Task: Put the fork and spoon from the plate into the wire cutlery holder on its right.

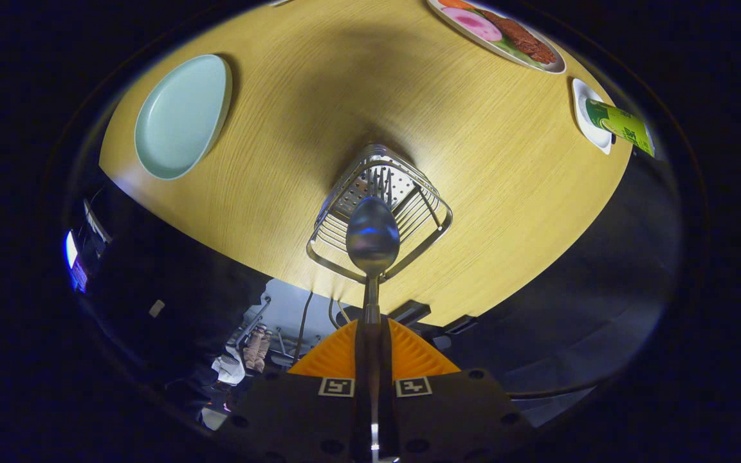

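Spoon [372, 235] is clamped by its handle between the two orange fingers [338, 360] of the gripper [371, 341], which are pressed together on the thin stem so that both pads bear on it. The bowl of the spoon points away from the fingers and hangs just above the near rim of the wire holder [422, 222], seen almost straight from above. Inside the holder, fork [380, 182] tines appear to stand against the perforated far wall, so the fork looks to be already delivered, though the glare makes that hard to confirm. The pale green plate [181, 119] lies well apart to the far left on the wooden table [293, 96] and holds no cutlery. Farther off to the right sit a plate of food [505, 35] and a small white dish [586, 119] with a green packet [621, 125] lying across it; neither matters for the job. The step in hand is judged to be the second and last one: placing the spoon. The next move calls for carrying the bowl a little farther over the holder's opening, lowering it inside clear of the wires and the fork, then parting the fingers so the spoon drops and rests against the holder's wall.
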Motion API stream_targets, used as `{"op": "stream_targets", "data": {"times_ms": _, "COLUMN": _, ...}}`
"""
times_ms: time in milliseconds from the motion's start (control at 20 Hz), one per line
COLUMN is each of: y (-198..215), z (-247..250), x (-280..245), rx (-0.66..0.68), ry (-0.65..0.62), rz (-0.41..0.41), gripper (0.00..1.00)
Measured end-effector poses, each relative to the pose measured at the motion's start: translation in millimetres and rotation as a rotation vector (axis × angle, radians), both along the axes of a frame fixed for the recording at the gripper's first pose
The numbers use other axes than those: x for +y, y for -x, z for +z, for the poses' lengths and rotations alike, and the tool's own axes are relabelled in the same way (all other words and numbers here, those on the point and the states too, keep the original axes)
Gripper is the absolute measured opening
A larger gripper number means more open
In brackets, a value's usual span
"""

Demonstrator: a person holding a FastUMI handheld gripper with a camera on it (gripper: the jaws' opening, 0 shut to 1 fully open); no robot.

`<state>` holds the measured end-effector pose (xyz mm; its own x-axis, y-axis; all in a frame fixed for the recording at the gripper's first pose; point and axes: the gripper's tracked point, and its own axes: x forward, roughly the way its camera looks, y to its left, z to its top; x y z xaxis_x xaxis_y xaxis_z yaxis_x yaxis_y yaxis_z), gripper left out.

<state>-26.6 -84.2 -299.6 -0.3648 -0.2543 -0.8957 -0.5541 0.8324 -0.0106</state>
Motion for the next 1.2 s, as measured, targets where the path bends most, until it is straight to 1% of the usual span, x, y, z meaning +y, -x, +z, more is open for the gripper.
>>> {"op": "stream_targets", "data": {"times_ms": 100, "y": -2, "z": -4, "x": 1, "rx": -0.009, "ry": -0.005, "rz": -0.001, "gripper": 0.12}}
{"op": "stream_targets", "data": {"times_ms": 200, "y": -4, "z": -5, "x": 3, "rx": -0.02, "ry": -0.013, "rz": -0.008, "gripper": 0.13}}
{"op": "stream_targets", "data": {"times_ms": 400, "y": -3, "z": -1, "x": 2, "rx": -0.036, "ry": -0.033, "rz": -0.005, "gripper": 0.17}}
{"op": "stream_targets", "data": {"times_ms": 500, "y": -6, "z": 1, "x": 0, "rx": -0.067, "ry": -0.047, "rz": -0.008, "gripper": 0.17}}
{"op": "stream_targets", "data": {"times_ms": 650, "y": -11, "z": 4, "x": -1, "rx": -0.153, "ry": -0.088, "rz": -0.041, "gripper": 0.18}}
{"op": "stream_targets", "data": {"times_ms": 850, "y": -21, "z": 21, "x": 7, "rx": -0.355, "ry": -0.195, "rz": -0.094, "gripper": 0.18}}
{"op": "stream_targets", "data": {"times_ms": 1050, "y": -25, "z": 49, "x": 22, "rx": -0.625, "ry": -0.271, "rz": -0.134, "gripper": 0.18}}
{"op": "stream_targets", "data": {"times_ms": 1100, "y": -34, "z": 60, "x": 37, "rx": -0.704, "ry": -0.294, "rz": -0.141, "gripper": 0.17}}
{"op": "stream_targets", "data": {"times_ms": 1200, "y": -39, "z": 80, "x": 51, "rx": -0.867, "ry": -0.325, "rz": -0.146, "gripper": 0.17}}
